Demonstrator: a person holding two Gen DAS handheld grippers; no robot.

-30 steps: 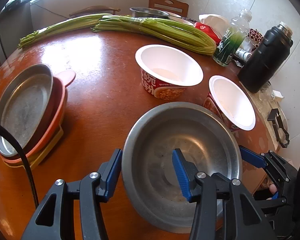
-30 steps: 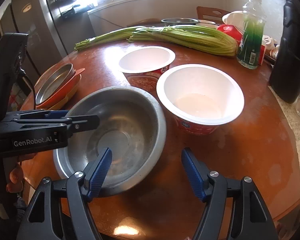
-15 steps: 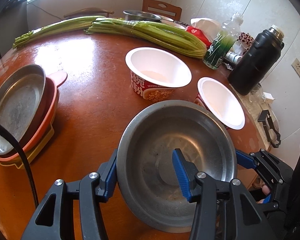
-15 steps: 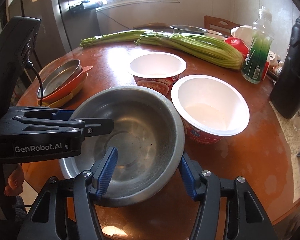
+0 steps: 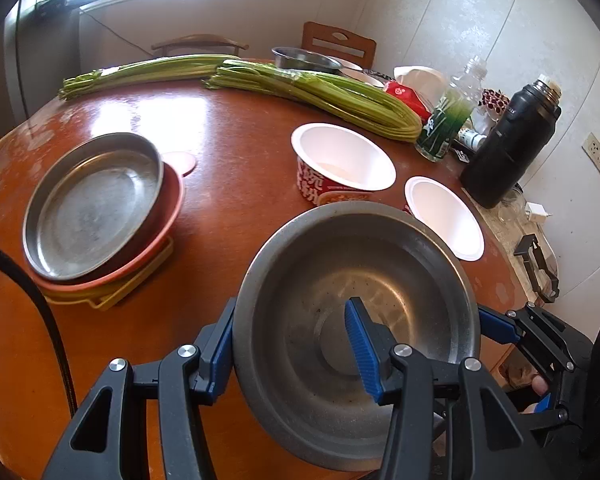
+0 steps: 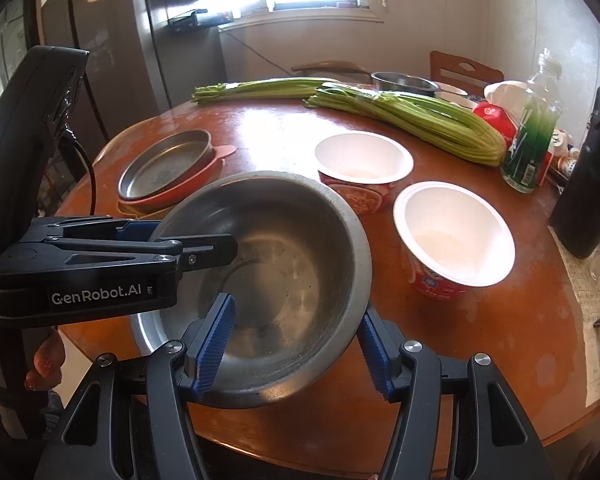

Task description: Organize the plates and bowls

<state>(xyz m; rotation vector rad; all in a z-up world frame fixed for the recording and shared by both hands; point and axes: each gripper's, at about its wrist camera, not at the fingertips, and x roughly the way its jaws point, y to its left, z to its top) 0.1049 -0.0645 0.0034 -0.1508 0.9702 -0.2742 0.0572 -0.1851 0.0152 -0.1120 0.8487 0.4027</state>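
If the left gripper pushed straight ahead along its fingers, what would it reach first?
The left gripper already clamps the steel bowl; beyond its far rim, probably the nearer red noodle cup, though depth is uncertain.

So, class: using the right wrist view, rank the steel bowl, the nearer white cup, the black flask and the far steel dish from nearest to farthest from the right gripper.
1. Steel bowl: gripped in the right gripper.
2. Nearer white cup: just right of the bowl.
3. Black flask: right table edge.
4. Far steel dish: behind the greens.
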